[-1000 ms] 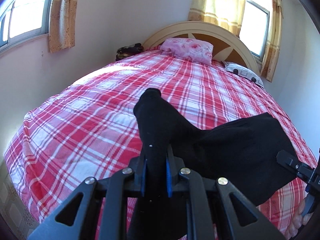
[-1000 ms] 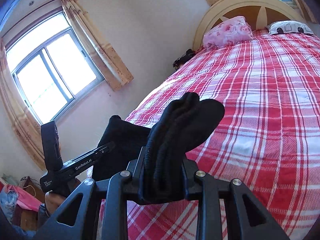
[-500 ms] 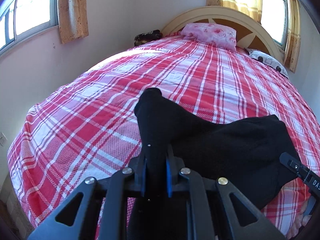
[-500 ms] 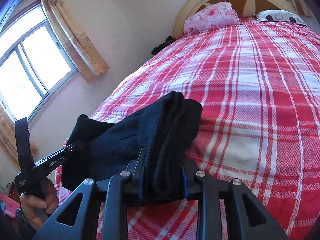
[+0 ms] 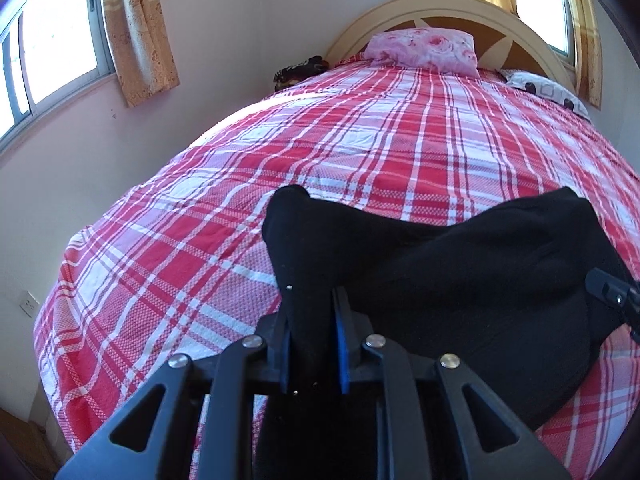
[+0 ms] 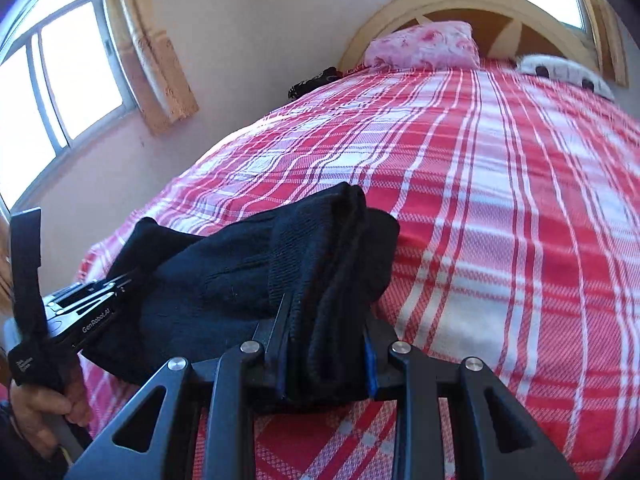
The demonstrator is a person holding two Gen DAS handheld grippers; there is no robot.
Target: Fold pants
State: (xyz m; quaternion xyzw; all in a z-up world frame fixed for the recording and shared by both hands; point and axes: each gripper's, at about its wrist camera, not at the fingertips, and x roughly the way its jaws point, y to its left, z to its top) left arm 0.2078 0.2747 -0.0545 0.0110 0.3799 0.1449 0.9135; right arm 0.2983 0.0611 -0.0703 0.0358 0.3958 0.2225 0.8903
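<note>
Both tools have come down toward the bed since the earlier frames, and the black knit fabric pants [image 5: 460, 276] now hang lower, sagging onto the red and white plaid bedspread [image 5: 360, 148] between them. At the left tool [image 5: 311, 340] a bunched end of the pants stands up between the blue pads, whose jaws are opening around it; cloth still fills the gap. At the right tool [image 6: 326, 344] a thick folded edge of the pants is clamped between the jaws, with ribbed layers pushing up past them. From the right wrist view, a hand [image 6: 40, 408] grips the handle of the left tool at the lower left. Far up the bed, a pink floral pillow [image 5: 424, 50] leans against the cream arched wooden headboard [image 5: 440, 4], with a white pillow with dark spots [image 5: 544, 90] beside it.
</note>
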